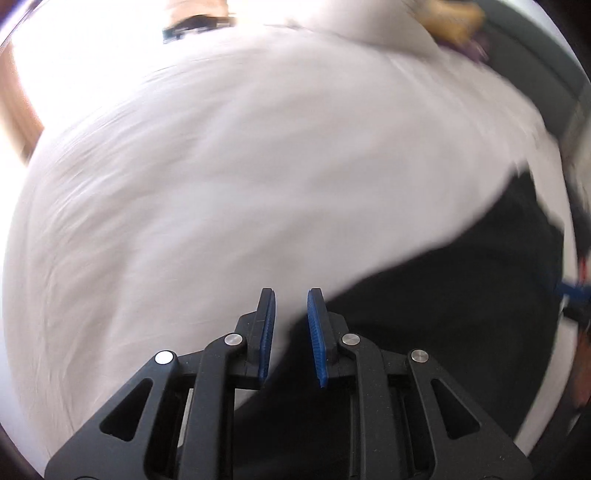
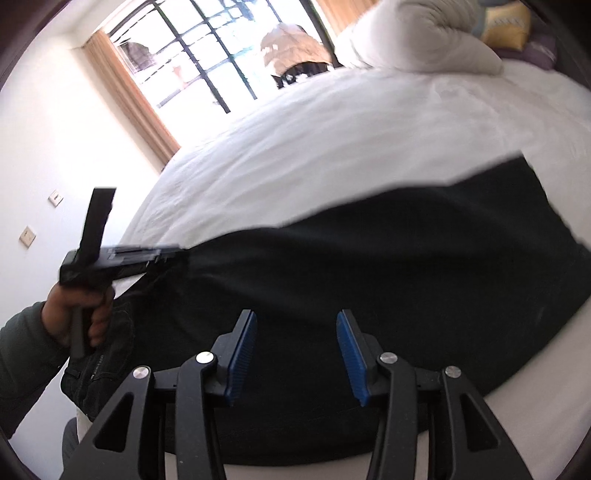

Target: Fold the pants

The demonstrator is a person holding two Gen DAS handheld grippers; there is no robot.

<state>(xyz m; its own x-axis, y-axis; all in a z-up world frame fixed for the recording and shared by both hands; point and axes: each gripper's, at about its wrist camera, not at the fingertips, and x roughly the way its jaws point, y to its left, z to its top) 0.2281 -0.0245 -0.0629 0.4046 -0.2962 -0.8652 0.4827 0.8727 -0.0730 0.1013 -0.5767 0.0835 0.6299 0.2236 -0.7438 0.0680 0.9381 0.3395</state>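
Observation:
The black pants [image 2: 369, 266] lie spread across the white bed [image 2: 332, 140]; in the left wrist view they [image 1: 443, 295] fill the lower right. My left gripper [image 1: 290, 295] hovers over the pants' edge, jaws a narrow gap apart with nothing between them; that view is motion-blurred. In the right wrist view its body [image 2: 122, 258] is at the pants' left end, held by a hand. My right gripper [image 2: 296, 317] is open and empty just above the middle of the pants.
A white pillow [image 2: 424, 33] and a yellow cushion [image 2: 506, 22] lie at the bed's far end. A black-and-white cat [image 2: 301, 75] sits behind the bed by the barred window [image 2: 207, 62]. The wall with switches [image 2: 27, 236] is to the left.

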